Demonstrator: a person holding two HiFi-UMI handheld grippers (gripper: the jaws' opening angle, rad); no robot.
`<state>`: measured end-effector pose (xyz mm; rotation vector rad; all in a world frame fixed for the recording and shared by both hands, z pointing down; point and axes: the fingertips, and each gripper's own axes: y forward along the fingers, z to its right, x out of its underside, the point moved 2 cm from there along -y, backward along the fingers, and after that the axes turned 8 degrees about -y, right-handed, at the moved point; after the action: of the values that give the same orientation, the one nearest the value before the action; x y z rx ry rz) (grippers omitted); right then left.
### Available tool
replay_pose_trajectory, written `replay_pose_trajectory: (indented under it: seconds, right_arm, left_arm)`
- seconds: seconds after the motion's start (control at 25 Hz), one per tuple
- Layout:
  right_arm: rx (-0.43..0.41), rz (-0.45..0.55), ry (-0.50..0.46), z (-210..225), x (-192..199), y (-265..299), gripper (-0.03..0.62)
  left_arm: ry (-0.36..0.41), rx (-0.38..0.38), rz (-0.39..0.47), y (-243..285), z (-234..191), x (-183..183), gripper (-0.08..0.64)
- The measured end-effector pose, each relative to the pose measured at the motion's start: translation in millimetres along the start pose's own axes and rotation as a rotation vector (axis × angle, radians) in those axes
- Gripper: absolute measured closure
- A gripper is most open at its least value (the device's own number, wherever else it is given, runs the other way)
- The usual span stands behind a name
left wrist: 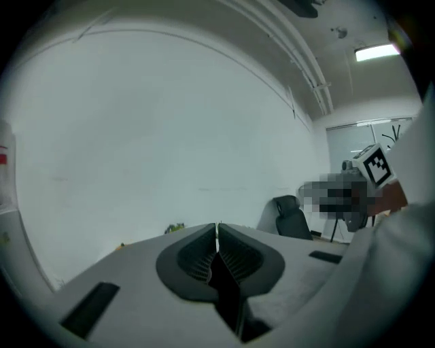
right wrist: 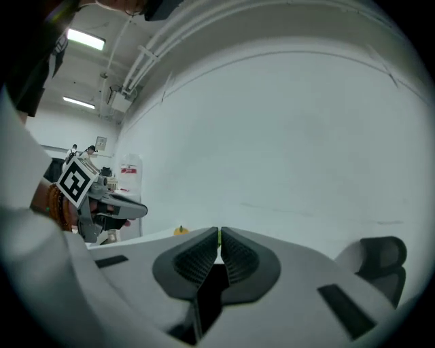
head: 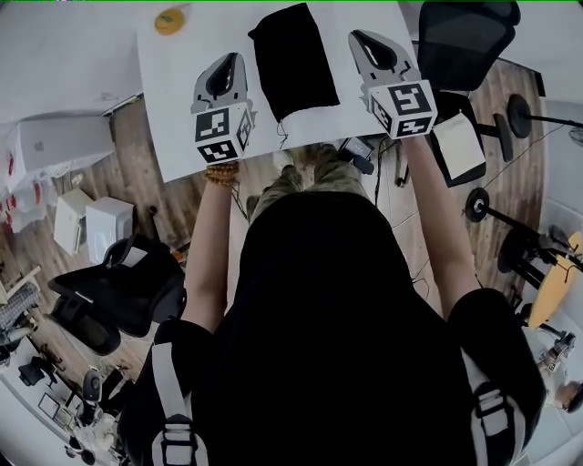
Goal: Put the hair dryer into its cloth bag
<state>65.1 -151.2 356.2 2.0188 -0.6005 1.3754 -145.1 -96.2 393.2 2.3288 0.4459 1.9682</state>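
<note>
l gripper [head: 230, 64], r gripper [head: 363, 38] over table [head: 178, 118], fingers [left wrist: 194, 257] of both pressed together, empty, black cloth bag [head: 293, 59] btwn them

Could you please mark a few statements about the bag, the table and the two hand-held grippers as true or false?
1. The black bag lies on the white table. True.
2. The left hand-held gripper grips the bag. False: its jaws are shut on nothing.
3. The right hand-held gripper has its jaws wide apart. False: they are shut together.
4. A yellow object sits near the table's far left corner. True.
5. A hair dryer lies on the table beside the bag. False: no hair dryer is in view.
</note>
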Motion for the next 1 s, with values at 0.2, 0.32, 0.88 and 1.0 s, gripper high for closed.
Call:
replay_pose_trajectory:
  seconds: [0.2, 0.32, 0.88, 1.0]
  right_arm:
    - [0.075, 0.169, -0.069, 3.5, -71.5, -13.8, 0.555]
    - [0.093, 0.229, -0.087, -1.5, -91.8, -20.4, 0.557]
    - [0.031, 0.178, -0.087, -17.0, -60.6, -5.3, 0.563]
    - [0.037, 0.14, -0.06, -11.4, -56.8, -2.6, 0.563]
  left_arm:
    - [0.041, -0.035, 0.199, -9.8, 24.1, -73.8, 0.534]
    - [0.082, -0.029, 0.296, -18.8, 39.1, -100.8, 0.534]
    - [0.18, -0.071, 0.213, -5.5, 47.5, -69.1, 0.535]
    - [0.181, -0.075, 0.206, -3.4, 41.1, -68.7, 0.535]
